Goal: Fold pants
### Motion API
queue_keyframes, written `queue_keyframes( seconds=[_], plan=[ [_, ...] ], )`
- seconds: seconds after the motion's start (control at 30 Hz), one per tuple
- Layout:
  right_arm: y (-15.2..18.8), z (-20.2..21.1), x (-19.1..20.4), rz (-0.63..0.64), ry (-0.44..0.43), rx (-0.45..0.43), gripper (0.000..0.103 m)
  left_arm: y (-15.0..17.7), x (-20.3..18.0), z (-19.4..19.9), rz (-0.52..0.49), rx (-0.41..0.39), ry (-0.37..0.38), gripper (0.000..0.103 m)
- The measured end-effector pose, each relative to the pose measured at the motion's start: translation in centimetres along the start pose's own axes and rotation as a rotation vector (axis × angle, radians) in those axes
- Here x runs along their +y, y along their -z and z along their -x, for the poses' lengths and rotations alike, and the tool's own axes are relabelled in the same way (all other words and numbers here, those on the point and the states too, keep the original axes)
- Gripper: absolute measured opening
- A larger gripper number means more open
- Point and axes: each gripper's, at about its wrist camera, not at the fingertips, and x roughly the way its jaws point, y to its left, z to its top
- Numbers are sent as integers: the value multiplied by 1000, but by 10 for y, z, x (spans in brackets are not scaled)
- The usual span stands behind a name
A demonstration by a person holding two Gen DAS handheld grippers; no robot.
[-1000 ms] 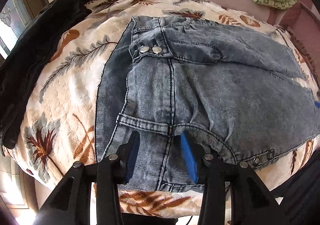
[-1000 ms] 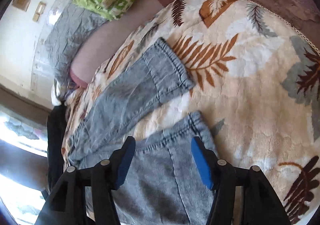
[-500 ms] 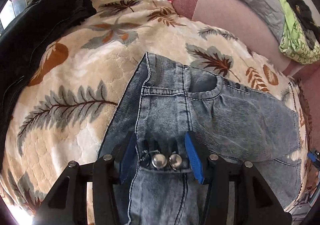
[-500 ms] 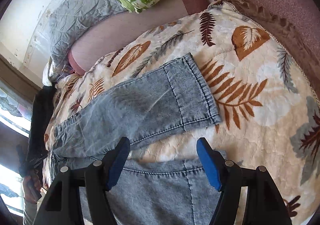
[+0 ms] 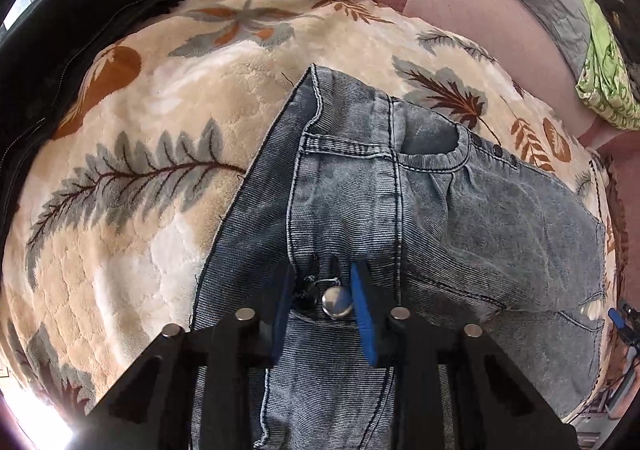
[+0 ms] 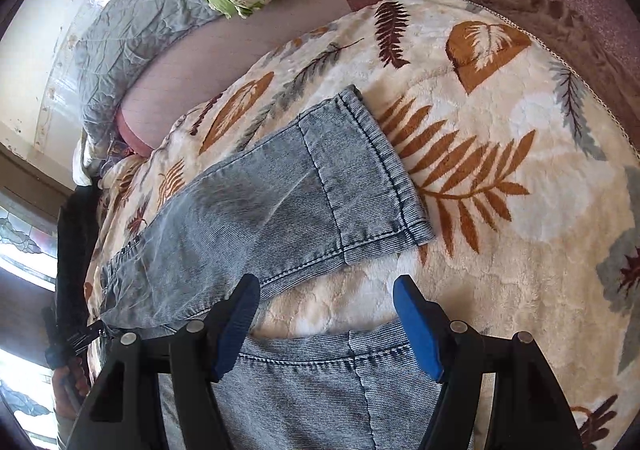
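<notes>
No writing is readable. The jeans point(image 5: 460, 218) lie on a leaf-print blanket point(image 5: 132, 210). The left gripper point(image 5: 322, 304) has narrowed its jaws onto the waistband snaps point(image 5: 337, 302). The right gripper point(image 6: 326, 324), jaws wide, has pulled back from the near hem point(image 6: 320, 346).

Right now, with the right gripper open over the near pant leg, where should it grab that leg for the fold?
Take the near leg's hem, the stitched edge lying flat between the right gripper fingers. Come straight forward and down over that edge, one finger on each side of the vertical seam: the doubled hem is the firmest part to pinch, and it faces the gripper squarely across the leaf blanket.
</notes>
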Motion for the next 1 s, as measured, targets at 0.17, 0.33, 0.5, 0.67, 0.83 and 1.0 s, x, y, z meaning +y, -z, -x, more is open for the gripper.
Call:
queue_keyframes(
  seconds=[0.17, 0.33, 0.5, 0.67, 0.83, 1.0],
  plan=[
    [-8, 5, 7, 31, 47, -26, 72, -1, -21, 26, -79, -112, -117, 7],
    [-27, -1, 21, 41, -2, -50, 73, 10, -23, 7, -159, -64, -297, 1],
    [-35, -66, 8, -10, 90, 116, 84, 13, 3, 13, -25, -69, -183, 1],
    [-43, -28, 43, 80, 49, -11, 84, 2, -16, 64, -70, -235, -18, 8],
    [-48, -45, 68, 87, -109, 11, 84, -2, -53, 36, -154, -200, 55, 42],
    [-43, -100, 54, -30, -126, 166, 83, -9, -51, -10, -112, -24, -75, 45]
  ],
)
